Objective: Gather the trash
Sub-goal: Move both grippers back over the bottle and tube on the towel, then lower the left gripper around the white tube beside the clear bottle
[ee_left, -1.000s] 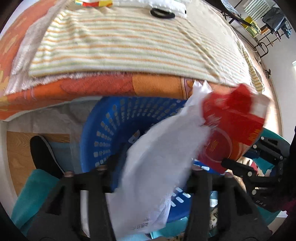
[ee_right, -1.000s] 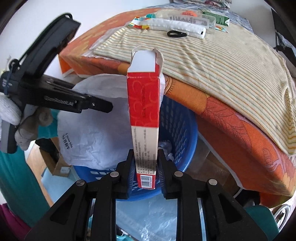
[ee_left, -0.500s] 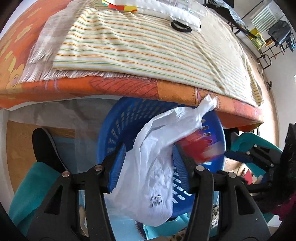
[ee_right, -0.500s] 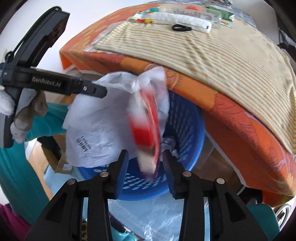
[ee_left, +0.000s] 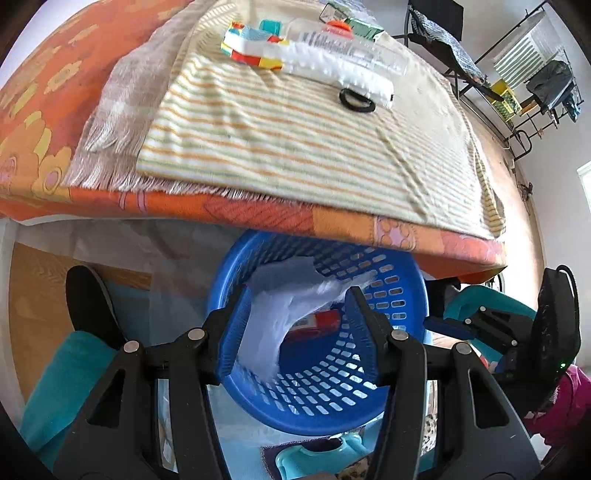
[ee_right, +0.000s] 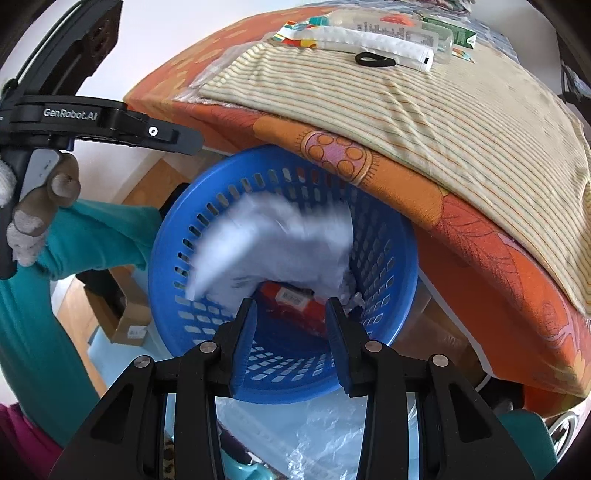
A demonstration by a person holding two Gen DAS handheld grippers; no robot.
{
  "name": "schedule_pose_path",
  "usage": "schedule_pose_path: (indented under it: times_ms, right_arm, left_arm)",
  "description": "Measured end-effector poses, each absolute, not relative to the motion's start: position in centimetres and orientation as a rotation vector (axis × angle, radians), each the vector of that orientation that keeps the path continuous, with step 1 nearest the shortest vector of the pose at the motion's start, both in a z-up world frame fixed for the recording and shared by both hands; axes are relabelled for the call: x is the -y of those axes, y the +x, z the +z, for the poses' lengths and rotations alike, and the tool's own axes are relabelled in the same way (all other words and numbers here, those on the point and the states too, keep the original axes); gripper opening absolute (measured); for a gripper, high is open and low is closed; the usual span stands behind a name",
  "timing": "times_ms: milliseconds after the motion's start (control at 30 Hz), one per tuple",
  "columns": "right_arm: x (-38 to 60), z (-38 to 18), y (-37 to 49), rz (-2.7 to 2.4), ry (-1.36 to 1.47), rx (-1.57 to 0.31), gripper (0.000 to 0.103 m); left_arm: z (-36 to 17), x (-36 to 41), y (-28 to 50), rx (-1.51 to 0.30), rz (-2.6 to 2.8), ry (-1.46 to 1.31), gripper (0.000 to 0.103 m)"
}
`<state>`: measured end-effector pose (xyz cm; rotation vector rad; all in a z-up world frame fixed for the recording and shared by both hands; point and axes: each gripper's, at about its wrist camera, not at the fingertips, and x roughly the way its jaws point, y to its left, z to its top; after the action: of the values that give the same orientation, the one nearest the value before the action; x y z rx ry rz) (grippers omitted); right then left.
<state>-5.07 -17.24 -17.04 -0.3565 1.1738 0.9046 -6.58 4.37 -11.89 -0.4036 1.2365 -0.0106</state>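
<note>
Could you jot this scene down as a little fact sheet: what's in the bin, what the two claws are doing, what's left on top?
bin: blue basket, standing below the edge of the orange cover
in the bin: white plastic bag, blurred; red box under it
left gripper: open, nothing held, above the bin
right gripper: open, nothing held, above the bin
on top: striped cloth with a black ring, a clear bottle, white packaging
</note>
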Motion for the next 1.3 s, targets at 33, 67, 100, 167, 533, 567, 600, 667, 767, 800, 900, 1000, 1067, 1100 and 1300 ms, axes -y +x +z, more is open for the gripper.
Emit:
schedule_pose_path:
  times_ms: [33, 67, 100, 167, 533, 567, 600, 667, 767, 800, 900, 1000, 1067, 1100, 1300]
  right_arm:
    - [17.3, -16.9, -5.0, 0.904, -0.352, -1.173, 0.037]
    - [17.4, -16.8, -4.9, 0.902, -0.346, -1.170, 0.037]
    - [17.5, -16.6, -4.8, 0.902, -0.338, -1.165, 0.037]
    - [17.7, -16.0, -4.5, 0.897, -0.324, -1.148, 0.037]
    - [18.8, -11.9, -1.6, 0.867, -0.230, -1.060, 0.051]
    - [18.9, -11.4, -1.2, 0.867, -0.223, -1.049, 0.052]
    - [18.9, -10.9, -0.8, 0.864, -0.219, -1.039, 0.052]
    - [19.1, -9.9, 0.1, 0.856, -0.209, -1.016, 0.052]
    - [19.4, -8.3, 1.8, 0.840, -0.180, -0.986, 0.054]
    - [19.4, -7.8, 2.5, 0.834, -0.170, -0.977, 0.054]
    - [19.4, -6.3, 4.6, 0.814, -0.152, -0.940, 0.055]
    - [18.9, -5.1, 7.1, 0.798, -0.162, -0.907, 0.057]
    - [18.5, -5.1, 8.8, 0.792, -0.152, -0.906, 0.058]
    - [18.4, -5.1, 9.6, 0.787, -0.136, -0.912, 0.058]
    - [17.5, -6.8, 12.7, 0.781, -0.041, -1.014, 0.058]
  left_arm:
    - [-11.6, -4.3, -6.4, -1.228, -0.014, -0.402, 0.054]
    - [-11.4, -4.2, -6.4, -1.223, -0.015, -0.399, 0.054]
    - [-11.0, -4.2, -6.2, -1.214, -0.018, -0.395, 0.054]
    - [-10.5, -4.2, -5.8, -1.202, -0.024, -0.393, 0.054]
    - [-7.1, -6.0, -1.5, -1.115, 0.008, -0.368, 0.054]
    - [-6.9, -6.3, -0.9, -1.109, 0.011, -0.371, 0.054]
    - [-6.6, -6.5, -0.1, -1.099, 0.018, -0.368, 0.054]
    - [-6.2, -7.1, 1.0, -1.086, 0.034, -0.351, 0.054]
    - [-5.9, -8.4, 2.8, -1.074, 0.057, -0.363, 0.054]
    - [-5.9, -8.8, 3.4, -1.070, 0.067, -0.379, 0.055]
    - [-5.8, -10.1, 5.4, -1.053, 0.083, -0.420, 0.056]
    - [-6.0, -10.6, 7.2, -1.044, 0.093, -0.415, 0.056]
    - [-6.0, -11.0, 8.3, -1.041, 0.096, -0.411, 0.056]
    - [-6.0, -11.2, 9.0, -1.037, 0.095, -0.417, 0.056]
    - [-6.4, -10.6, 12.7, -1.038, 0.045, -0.400, 0.056]
